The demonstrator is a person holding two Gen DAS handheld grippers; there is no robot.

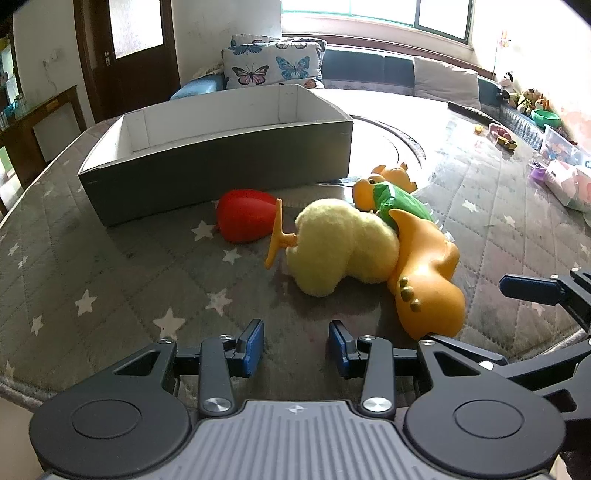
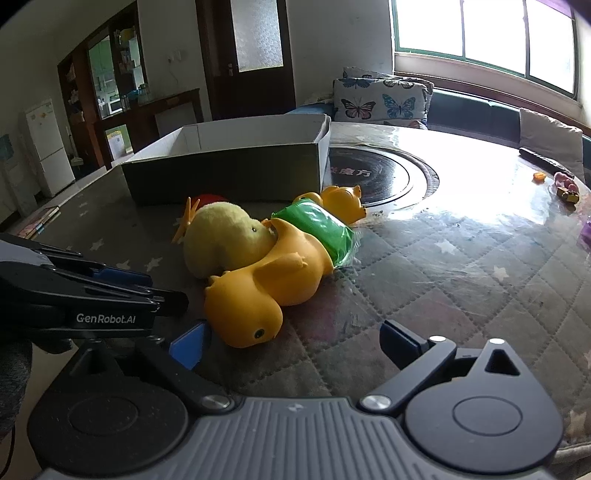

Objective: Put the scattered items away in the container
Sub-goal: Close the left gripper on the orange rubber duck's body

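Behind the counter (image 1: 110, 280), with its grey star-patterned quilted cover, you had butterfly-print cushions (image 1: 271, 64) against a dark sofa back (image 1: 369, 68) under the bright window (image 2: 484, 33). To your left stood a dark wooden door (image 2: 251, 55), a cabinet (image 2: 107, 85) and a white fridge (image 2: 46, 144). At your far right, small toys (image 1: 504, 136) and a green bowl (image 1: 546, 117) lay by the counter's edge.

Red pepper (image 1: 245, 215), yellow plush (image 1: 341, 246) and orange dinosaur (image 1: 424, 266) lie beside the empty grey box (image 1: 221, 166).
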